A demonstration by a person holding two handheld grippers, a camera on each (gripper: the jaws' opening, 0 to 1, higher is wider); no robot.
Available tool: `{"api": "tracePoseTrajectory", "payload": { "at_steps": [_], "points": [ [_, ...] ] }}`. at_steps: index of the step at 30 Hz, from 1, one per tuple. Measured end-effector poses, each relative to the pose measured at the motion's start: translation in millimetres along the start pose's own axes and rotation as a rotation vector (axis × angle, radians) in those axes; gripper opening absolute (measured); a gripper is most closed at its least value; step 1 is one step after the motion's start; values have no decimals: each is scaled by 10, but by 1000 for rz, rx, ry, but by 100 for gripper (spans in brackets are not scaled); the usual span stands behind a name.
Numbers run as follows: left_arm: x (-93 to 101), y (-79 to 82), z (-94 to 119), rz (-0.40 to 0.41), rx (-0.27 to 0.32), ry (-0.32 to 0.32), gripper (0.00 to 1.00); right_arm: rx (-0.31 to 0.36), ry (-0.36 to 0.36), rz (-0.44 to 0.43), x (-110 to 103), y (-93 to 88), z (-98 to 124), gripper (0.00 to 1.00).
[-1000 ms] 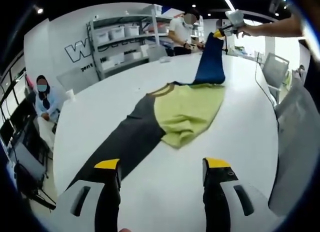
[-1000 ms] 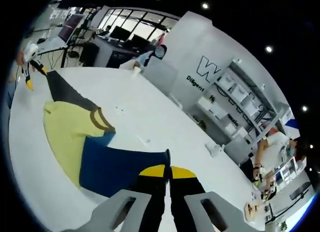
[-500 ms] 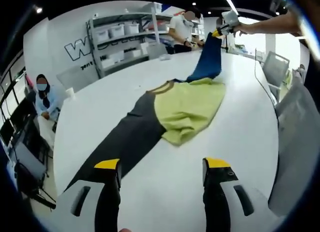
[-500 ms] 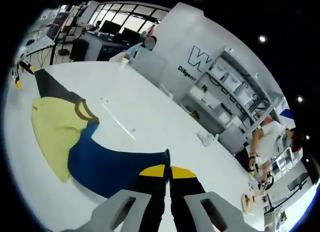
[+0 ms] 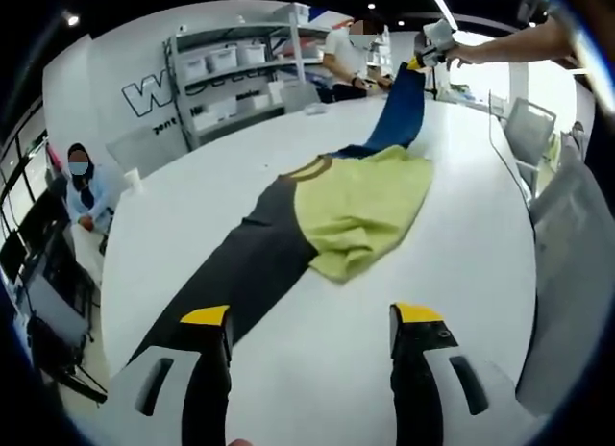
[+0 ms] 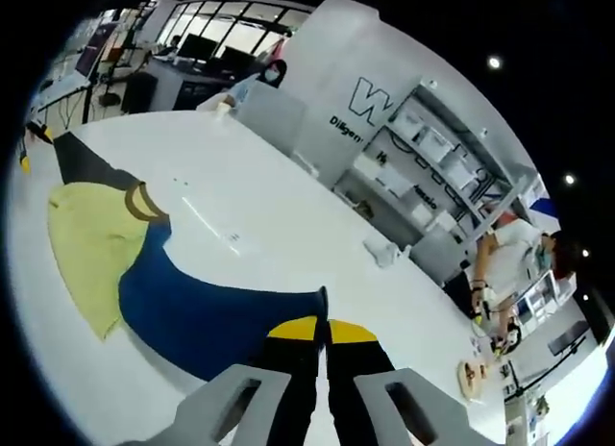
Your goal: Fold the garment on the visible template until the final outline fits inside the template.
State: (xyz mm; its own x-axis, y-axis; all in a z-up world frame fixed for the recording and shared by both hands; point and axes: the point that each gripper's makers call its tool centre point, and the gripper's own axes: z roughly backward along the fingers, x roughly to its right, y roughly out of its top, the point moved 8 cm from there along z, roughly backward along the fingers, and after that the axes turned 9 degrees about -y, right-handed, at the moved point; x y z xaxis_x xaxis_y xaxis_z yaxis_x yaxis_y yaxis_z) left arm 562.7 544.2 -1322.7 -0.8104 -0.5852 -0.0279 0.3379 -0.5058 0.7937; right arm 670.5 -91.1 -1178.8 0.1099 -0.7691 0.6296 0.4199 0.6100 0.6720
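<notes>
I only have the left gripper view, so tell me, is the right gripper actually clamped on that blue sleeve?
Observer: Yes. In the right gripper view the right gripper has its jaws shut together on the blue sleeve, pinching its edge.
Operator: Is there anything on the table near the collar?
Observer: A thin white strip lies on the white table beyond the brown collar, apart from the garment.
Operator: Anything else down that end?
Observer: A small white cup-like object stands near the table's far edge, in front of the shelving.
</notes>
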Motion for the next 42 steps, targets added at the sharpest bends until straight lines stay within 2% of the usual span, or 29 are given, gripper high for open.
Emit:
{"api": "tracePoseTrajectory", "payload": {
  "at_steps": [8,15,21,29,36,42],
  "points": [
    [3,0,-3,-2,-4,1,68,-31,-19,-12,188,-81,-86,0],
    [14,0,-8,-1,-6,0,68,-73,-14,-51,163,-246,-180,0],
    [18,-10,6,-5,-15,0,68,-144,-17,-91,127,-506,-266,0],
    [3,-24,13,1,-25,6,69,-189,-2,-113,61,-729,-350,0],
    [10,-7,6,2,-32,9,69,-267,22,-149,-24,-1019,-427,0],
    [-12,7,-6,5,-37,12,69,-341,34,-180,-104,-1268,-388,0]
  ]
}}
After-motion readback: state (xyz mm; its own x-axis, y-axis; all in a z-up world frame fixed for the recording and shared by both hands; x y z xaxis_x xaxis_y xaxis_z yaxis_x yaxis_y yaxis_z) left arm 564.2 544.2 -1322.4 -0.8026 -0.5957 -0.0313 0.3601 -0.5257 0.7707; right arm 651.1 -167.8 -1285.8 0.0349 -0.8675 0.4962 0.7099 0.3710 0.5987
